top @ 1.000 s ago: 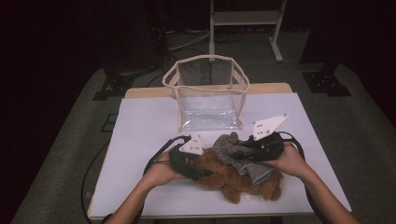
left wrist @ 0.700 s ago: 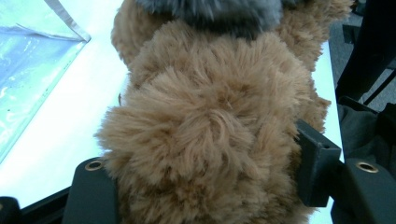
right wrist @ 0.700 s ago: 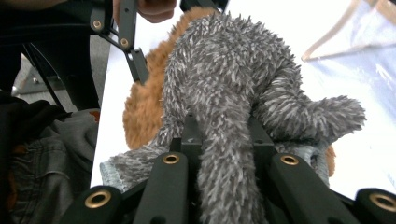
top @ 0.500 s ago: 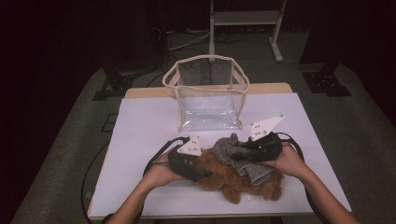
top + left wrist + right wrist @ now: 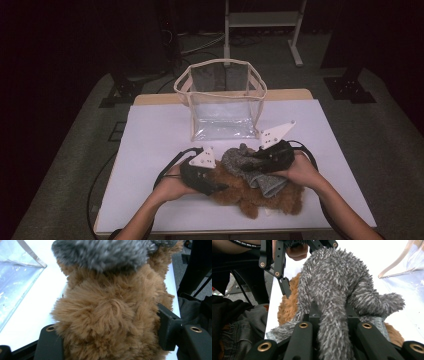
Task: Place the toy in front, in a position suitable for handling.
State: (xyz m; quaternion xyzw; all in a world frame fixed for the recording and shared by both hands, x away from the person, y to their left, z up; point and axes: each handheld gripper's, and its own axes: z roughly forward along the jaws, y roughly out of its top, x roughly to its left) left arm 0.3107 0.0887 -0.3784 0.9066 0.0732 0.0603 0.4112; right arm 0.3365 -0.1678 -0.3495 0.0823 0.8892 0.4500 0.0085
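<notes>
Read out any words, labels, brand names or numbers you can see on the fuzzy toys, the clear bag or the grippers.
None can be read.
Brown plush toy: bare fur, no tag or label visible.
Grey fuzzy cloth: no print.
Clear bag: plain clear walls and pale trim, no lettering.
Left gripper and right gripper: only holes in the grey plates, no markings.

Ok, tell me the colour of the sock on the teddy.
Grey, fuzzy sock; clearest in the right gripper view.
</notes>
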